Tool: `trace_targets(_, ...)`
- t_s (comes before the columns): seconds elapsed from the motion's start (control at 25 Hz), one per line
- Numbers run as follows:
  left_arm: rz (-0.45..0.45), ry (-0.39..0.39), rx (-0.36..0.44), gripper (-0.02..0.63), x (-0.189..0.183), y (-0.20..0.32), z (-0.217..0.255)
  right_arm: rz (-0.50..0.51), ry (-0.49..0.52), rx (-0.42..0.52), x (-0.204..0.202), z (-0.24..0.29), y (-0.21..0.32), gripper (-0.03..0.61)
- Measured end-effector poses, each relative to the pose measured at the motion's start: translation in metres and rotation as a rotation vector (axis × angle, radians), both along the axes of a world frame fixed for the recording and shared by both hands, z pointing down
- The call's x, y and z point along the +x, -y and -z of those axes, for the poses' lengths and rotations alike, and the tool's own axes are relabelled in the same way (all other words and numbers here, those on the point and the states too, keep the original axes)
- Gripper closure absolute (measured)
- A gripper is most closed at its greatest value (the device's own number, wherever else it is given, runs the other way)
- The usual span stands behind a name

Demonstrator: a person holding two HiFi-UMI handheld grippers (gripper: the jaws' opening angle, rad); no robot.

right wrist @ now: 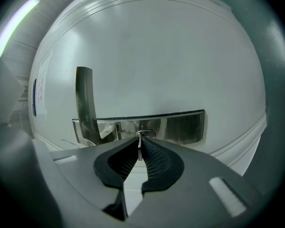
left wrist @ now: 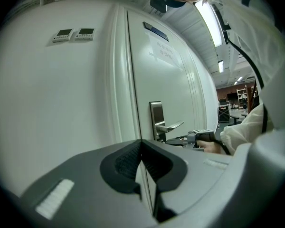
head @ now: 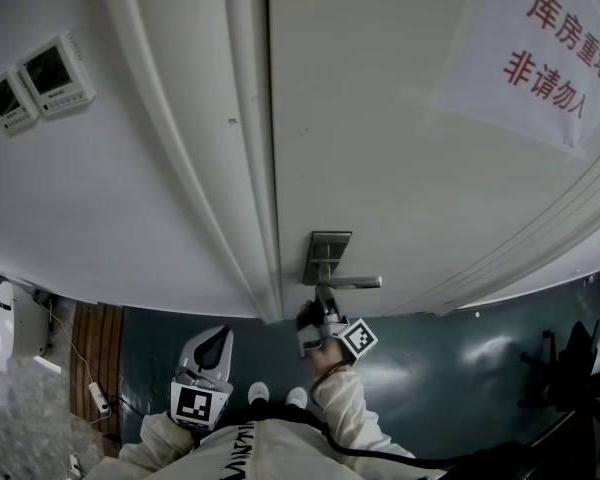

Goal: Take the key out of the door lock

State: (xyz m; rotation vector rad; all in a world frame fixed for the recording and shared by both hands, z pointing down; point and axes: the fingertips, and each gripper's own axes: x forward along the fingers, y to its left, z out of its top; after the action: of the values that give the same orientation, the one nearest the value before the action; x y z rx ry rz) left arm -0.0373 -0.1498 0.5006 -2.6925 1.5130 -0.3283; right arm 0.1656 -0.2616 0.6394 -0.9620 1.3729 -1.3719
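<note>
— Where's the key (right wrist: pixel 139 141) now?

— Between the pads of my right claw (head: pixel 319 300). The claw is clenched on the key's flat head, which I see edge-on, a thin metal strip pinched right at the tips. Its far end is at the plate (right wrist: pixel 180 126) straight ahead of the claw, so the key is still in the lock.

— How is that arm held?

— My white sleeve (head: pixel 352 408) reaches out from my body to the door (right wrist: pixel 156 56), and the claw points straight at it, roughly level. The claw is rolled onto its side: from its own camera the plate's long side runs across and the handle (right wrist: pixel 84 99) stands up just left of the tips.

— And the other one?

— My left claw (left wrist: pixel 142 144) is held low, close to my body, well apart from the right one and to its left. It points toward the door edge, slightly downward. Its pads meet at the tips with nothing between them. The handle and my right claw are ahead of it, off to its right.
</note>
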Motion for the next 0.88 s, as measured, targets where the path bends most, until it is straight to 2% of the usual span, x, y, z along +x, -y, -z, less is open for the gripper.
trace_targets(0.88,-0.008,-0.016,-0.006,0.615,0.0030,-0.0069,-0.0032,-0.017,-0.010,-0.002,0.0002,0.0019,-0.0006,0.557)
